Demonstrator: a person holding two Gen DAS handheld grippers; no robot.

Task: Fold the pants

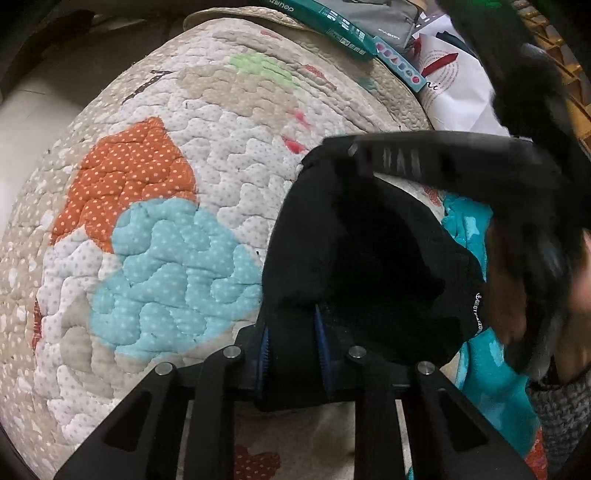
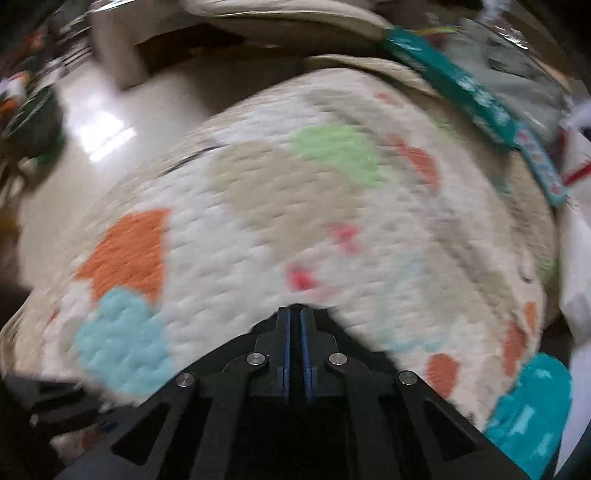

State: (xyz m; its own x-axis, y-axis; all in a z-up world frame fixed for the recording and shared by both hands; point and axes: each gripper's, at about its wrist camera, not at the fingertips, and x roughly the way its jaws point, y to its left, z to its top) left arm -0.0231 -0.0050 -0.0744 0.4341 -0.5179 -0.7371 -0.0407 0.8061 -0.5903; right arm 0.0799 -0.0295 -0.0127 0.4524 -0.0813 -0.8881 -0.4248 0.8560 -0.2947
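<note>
- Left wrist view, starting at its left edge: the quilted mat (image 1: 207,155) fills most of the frame, white with small dots, carrying an orange patch (image 1: 129,173) and, just below it and touching, a light blue patch (image 1: 173,273).
- Farther along the quilted mat, the left gripper (image 1: 293,354) is clamped on a bunched fold of the black pants (image 1: 354,258) — blue pads (image 1: 264,350) press the cloth from both sides, with a moderate gap filled by fabric.
- The pants rise from the jaws as a dark mound over the right part of the mat; small white lettering shows along their right hem.
- Beyond the pants, a teal fleece cloth (image 1: 491,369) lies on the mat's right side, partly under the black fabric.
- Above the pants, a blurred black bar crosses the view; I cannot tell what it is.
- At the mat's far edge sit a green box (image 1: 332,22) and a white paper bag (image 1: 454,85).
- Right wrist view, heavily blurred: the same mat (image 2: 280,206) stretches below, pale floor (image 2: 96,122) to its left.
- The right gripper (image 2: 295,314) hangs over the mat with jaws pinched nearly together — only a thin slit between the blue pads (image 2: 305,354), nothing visible in it.
- Teal cloth (image 2: 528,417) shows at the mat's lower right.
</note>
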